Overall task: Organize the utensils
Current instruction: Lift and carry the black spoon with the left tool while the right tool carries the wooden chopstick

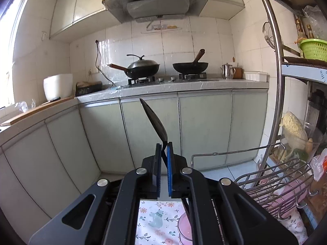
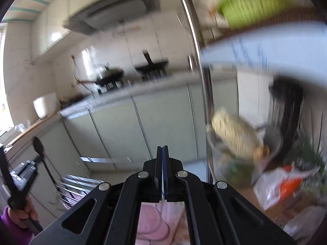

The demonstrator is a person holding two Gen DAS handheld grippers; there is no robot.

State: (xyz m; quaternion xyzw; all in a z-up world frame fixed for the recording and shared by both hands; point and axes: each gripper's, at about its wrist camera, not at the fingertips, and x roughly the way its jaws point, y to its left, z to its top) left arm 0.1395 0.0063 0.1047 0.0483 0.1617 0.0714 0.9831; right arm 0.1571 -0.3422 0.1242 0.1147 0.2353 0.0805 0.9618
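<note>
A kitchen is observed: pale cabinet fronts (image 1: 204,126) under a long tabletop (image 1: 184,85) that carries two woks, with a steel shelf rack (image 1: 276,81) at the right edge. Below the rack, a wire dish rack (image 1: 282,183) stands over a flowered cloth (image 1: 157,220) on which pink bowls (image 1: 185,228) are stacked.

The left claw (image 1: 164,153) is seen pressed together on the neck of a black spoon (image 1: 155,120), the bowl of which stands up and leans leftward, clear of all surfaces. The spoon is thus held in the air, in front of the cabinets and left of the wire dish rack.

The right claw (image 2: 162,157) is pressed together with nothing between its pads; its view is heavily blurred, and the spoon appears there at the far left.

The step in hand is judged to be carrying the spoon to its storage place, probably the wire dish rack. It is advised that the pinch be kept firm, since the hold is on a thin neck and the spoon could pivot. The spoon should be lowered handle first, between wires, and released only once supported.
</note>
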